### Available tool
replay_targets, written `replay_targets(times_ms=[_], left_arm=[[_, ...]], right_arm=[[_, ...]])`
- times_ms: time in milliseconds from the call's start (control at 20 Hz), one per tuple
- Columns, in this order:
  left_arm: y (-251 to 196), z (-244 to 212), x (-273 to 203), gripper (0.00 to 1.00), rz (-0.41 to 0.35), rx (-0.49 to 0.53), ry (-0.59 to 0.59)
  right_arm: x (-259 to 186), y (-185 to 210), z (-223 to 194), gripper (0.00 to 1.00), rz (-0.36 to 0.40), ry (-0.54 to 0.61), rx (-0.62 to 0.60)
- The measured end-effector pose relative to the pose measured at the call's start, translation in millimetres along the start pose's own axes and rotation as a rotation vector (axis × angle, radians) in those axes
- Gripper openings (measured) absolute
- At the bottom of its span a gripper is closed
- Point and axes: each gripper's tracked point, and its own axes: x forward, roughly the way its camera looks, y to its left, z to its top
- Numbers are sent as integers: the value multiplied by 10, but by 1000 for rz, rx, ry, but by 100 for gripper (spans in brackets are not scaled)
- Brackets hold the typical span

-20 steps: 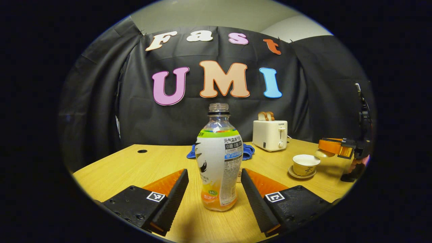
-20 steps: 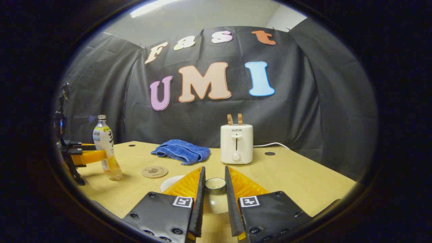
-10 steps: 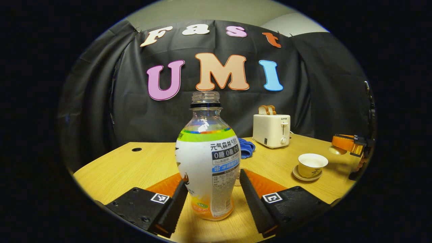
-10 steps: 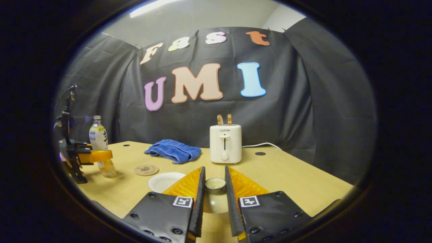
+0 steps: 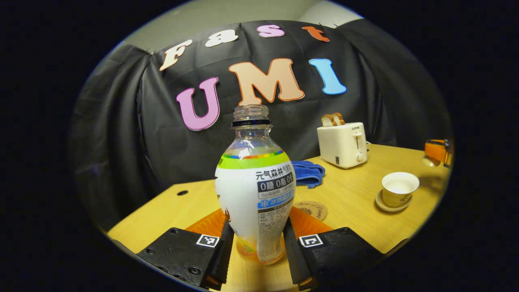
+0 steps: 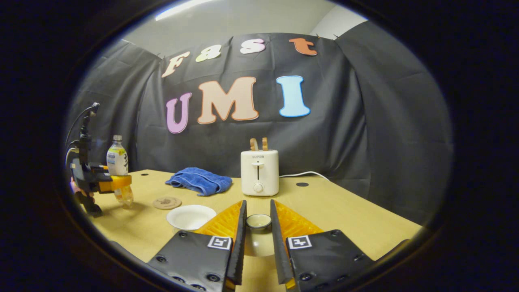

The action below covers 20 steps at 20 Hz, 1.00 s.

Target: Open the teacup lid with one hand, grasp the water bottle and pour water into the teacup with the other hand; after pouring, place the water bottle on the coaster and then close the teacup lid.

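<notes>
The uncapped water bottle, with a white label and orange drink at its base, stands upright between the fingers of my left gripper, and both pads press on its sides. In the right gripper view the same bottle sits in the left gripper at the table's far left. My right gripper is shut on the teacup lid. The open white teacup stands on its saucer to the right, and shows as teacup just left of my right fingers. The round cork coaster lies behind the bottle.
A blue towel lies at the back of the wooden table. A white toaster with bread in it stands beside the towel, its cable trailing right. The right gripper hangs past the teacup in the left gripper view.
My left gripper moved forward around the bottle and closed on it, and its view has tilted. The right gripper, still holding the lid, drifted right, bringing the teacup into its view.
</notes>
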Motion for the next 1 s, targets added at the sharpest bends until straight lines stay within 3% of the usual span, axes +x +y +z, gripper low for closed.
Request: replay_targets(times_ms=[250,500,650,1000], left_arm=[[-37,427,105,57,55,452,-62],[-507,444,192,55,-41,830,-82],[-707,294,259,53,-100,993,-59],[-865,248,240,55,-145,1270,-57]], right_arm=[[6,-122,4,36,-29,1,0],[6,-172,7,36,-41,0,0],[6,-174,5,36,-42,0,-1],[8,-178,4,36,-42,1,-1]])
